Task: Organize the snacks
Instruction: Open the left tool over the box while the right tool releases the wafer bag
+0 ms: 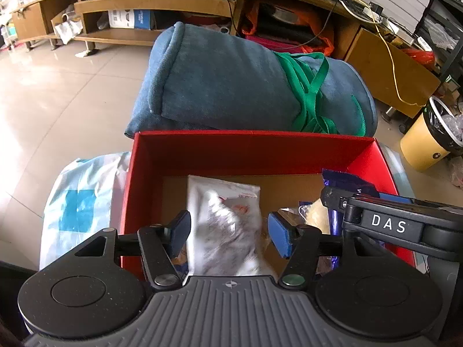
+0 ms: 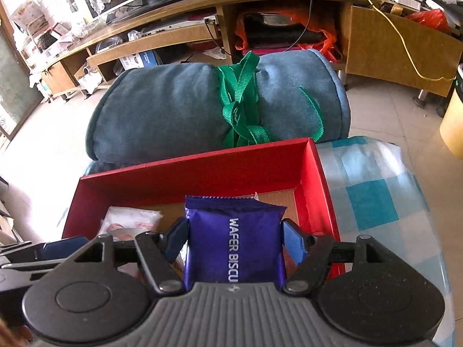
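A red box (image 1: 254,147) with a brown floor lies below both grippers. My left gripper (image 1: 228,228) hangs over its left half. A white snack packet (image 1: 228,225) sits blurred between the blue pads (image 1: 279,234), with a gap on each side, so the jaws stand open. My right gripper (image 2: 234,240) is over the box's (image 2: 202,170) right half, its pads against both sides of a purple wafer biscuit packet (image 2: 234,237), which stands upright. That purple packet (image 1: 347,182) and the right gripper's frame (image 1: 405,225) show at the right of the left wrist view. A white packet (image 2: 130,219) lies in the box.
A rolled blue cushion (image 1: 231,81) tied with green straps (image 1: 312,92) lies just behind the box. The box rests on a blue-and-white checked cloth (image 2: 376,190). A wooden TV bench (image 1: 144,3) with cables runs along the back. A yellow bin (image 1: 428,138) stands at right.
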The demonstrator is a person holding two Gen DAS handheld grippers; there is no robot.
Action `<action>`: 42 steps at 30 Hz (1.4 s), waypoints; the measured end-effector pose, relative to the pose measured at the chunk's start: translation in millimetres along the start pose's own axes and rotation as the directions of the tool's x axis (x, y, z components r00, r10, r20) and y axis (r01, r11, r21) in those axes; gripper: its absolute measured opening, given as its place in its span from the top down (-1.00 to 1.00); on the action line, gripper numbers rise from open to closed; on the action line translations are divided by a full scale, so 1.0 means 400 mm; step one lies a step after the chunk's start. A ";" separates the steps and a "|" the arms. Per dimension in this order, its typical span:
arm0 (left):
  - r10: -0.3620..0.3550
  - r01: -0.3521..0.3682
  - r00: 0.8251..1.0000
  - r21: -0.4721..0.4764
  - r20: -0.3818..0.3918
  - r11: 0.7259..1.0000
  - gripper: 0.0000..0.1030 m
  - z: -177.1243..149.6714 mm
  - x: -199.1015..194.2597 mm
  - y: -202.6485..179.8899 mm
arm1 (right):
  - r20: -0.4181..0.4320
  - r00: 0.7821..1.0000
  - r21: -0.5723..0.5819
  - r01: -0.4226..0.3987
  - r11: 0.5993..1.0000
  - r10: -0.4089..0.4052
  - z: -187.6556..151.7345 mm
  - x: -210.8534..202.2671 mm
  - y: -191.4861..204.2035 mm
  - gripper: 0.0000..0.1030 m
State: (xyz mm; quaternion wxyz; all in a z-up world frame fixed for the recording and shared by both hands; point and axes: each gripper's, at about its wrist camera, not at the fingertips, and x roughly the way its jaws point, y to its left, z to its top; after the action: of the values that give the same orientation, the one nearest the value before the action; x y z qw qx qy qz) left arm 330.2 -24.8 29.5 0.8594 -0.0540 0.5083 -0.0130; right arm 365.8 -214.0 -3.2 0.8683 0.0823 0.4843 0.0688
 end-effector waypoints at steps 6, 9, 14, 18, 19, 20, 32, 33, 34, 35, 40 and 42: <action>-0.005 0.005 1.000 -0.002 0.011 1.000 -0.40 0.000 -0.012 -0.001 | 0.021 1.000 0.003 0.001 1.000 -0.001 0.005 -0.011 -0.003 -0.41; -0.013 0.013 1.000 0.005 0.021 1.000 -0.47 -0.002 -0.022 -0.005 | 0.028 1.000 0.002 -0.012 1.000 0.012 0.008 -0.022 0.000 -0.44; -0.016 0.016 0.999 0.012 0.030 1.000 -0.48 -0.005 -0.034 -0.007 | 0.043 0.999 -0.007 -0.016 1.000 0.016 0.007 -0.039 0.007 -0.48; -0.032 0.031 0.999 0.022 0.027 0.999 -0.49 -0.015 -0.043 -0.007 | 0.057 0.998 -0.002 -0.015 1.000 0.015 0.009 -0.056 0.002 -0.49; -0.039 0.038 0.999 0.028 0.026 0.999 -0.49 -0.017 -0.048 -0.008 | 0.059 0.998 0.001 -0.014 1.000 0.014 0.011 -0.060 -0.001 -0.49; -0.046 0.045 0.999 0.036 0.027 0.998 -0.49 -0.020 -0.052 -0.011 | 0.062 0.998 0.004 -0.012 1.000 0.012 0.011 -0.064 -0.004 -0.49; -0.156 0.153 0.988 0.191 0.004 0.970 -0.54 -0.095 -0.114 -0.077 | 0.067 0.998 -0.022 0.020 1.000 -0.018 -0.037 -0.150 -0.020 -0.50; -0.161 0.158 0.987 0.195 -0.001 0.968 -0.54 -0.103 -0.117 -0.080 | 0.069 0.997 -0.030 0.021 0.999 -0.019 -0.045 -0.162 -0.018 -0.50; -0.164 0.162 0.986 0.196 -0.007 0.967 -0.54 -0.110 -0.119 -0.080 | 0.069 0.997 -0.038 0.022 0.999 -0.020 -0.053 -0.173 -0.016 -0.50; -0.168 0.167 0.986 0.196 -0.012 0.966 -0.54 -0.116 -0.121 -0.079 | 0.070 0.997 -0.044 0.023 0.999 -0.020 -0.064 -0.186 -0.014 -0.50; -0.185 0.188 0.982 0.180 -0.034 0.966 -0.55 -0.155 -0.132 -0.075 | 0.068 0.998 -0.065 0.022 0.998 -0.018 -0.134 -0.247 -0.011 -0.52; -0.194 0.201 0.979 0.177 -0.055 0.963 -0.55 -0.176 -0.134 -0.075 | 0.054 0.998 -0.067 0.021 0.998 -0.017 -0.167 -0.264 -0.016 -0.53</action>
State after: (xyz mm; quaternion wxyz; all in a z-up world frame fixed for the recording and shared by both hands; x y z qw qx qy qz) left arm 243.6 -56.0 45.6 0.8455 -0.0254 0.5131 -0.1458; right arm 254.2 -236.1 48.4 0.8838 0.0499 0.4591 0.0748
